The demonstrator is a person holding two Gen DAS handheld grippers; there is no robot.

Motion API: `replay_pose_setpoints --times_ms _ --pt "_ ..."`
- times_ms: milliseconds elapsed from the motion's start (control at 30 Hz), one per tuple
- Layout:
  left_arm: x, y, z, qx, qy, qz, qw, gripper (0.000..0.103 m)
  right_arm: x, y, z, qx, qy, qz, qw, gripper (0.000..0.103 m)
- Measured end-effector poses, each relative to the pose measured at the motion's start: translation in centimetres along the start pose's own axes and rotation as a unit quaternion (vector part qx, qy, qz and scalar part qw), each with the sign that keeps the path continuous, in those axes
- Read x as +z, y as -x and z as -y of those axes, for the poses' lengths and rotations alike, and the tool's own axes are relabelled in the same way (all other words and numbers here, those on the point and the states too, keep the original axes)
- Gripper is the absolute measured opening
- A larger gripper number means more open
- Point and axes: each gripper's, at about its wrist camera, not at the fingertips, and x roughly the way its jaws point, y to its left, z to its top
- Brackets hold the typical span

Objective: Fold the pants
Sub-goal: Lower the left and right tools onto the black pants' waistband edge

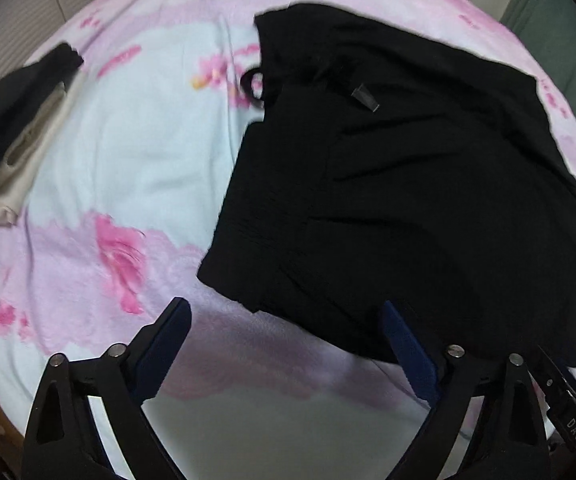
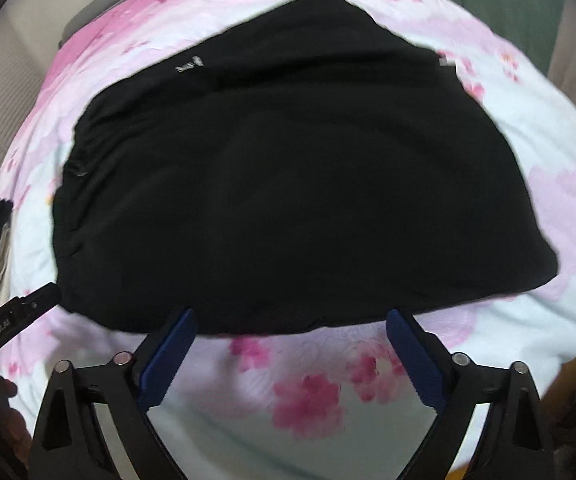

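The soft black pants (image 2: 288, 184) lie in a folded heap on the bed's pink and pale blue flower blanket (image 1: 128, 168). The left gripper (image 1: 286, 322) hangs above the blanket just beside the pants — its jaws are spread wide, holding nothing. The right gripper (image 2: 290, 326) is the same, at the near edge of the pants. Far off to the left lies another dark and grey cloth (image 1: 12, 136), maybe more clothes.

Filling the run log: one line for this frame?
left gripper: open, empty | right gripper: open, empty | black pants: lying on floral bedsheet, partly folded | stage: between grasps
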Motion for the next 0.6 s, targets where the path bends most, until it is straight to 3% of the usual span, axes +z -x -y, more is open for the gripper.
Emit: replay_pose_setpoints --times_ms 200,333,400,500,533,567,600 --pt "-0.7 -3.2 -0.7 -0.033 0.044 -0.028 0.9981 0.087 -1.0 -3.5 1.5 0.008 -0.045 -0.029 0.999 0.087" --pt "0.0 -4.3 -0.4 -0.041 0.047 -0.032 0.9975 0.081 -1.2 -4.0 1.2 0.005 -0.026 -0.015 1.000 0.086" --pt "0.5 -4.4 -0.1 -0.038 0.048 -0.035 0.9975 0.077 -0.9 -4.4 1.5 0.006 -0.029 -0.013 0.999 0.081" --pt "0.7 -3.9 -0.5 -0.045 0.058 -0.044 0.9963 0.051 0.0 -5.0 1.7 -0.004 -0.036 -0.021 0.999 0.065" --pt "0.9 -3.5 -0.7 -0.053 0.059 -0.049 0.9956 0.026 0.5 -5.1 1.7 -0.010 -0.034 -0.021 0.999 0.055" --pt "1.0 -3.0 -0.8 -0.064 0.058 -0.056 0.9947 0.020 1.0 -4.9 1.6 -0.014 -0.032 -0.022 0.999 0.047" --pt "1.0 -2.4 -0.9 -0.065 0.054 -0.056 0.9949 0.018 1.3 -4.8 1.5 -0.018 -0.029 -0.022 0.999 0.028"
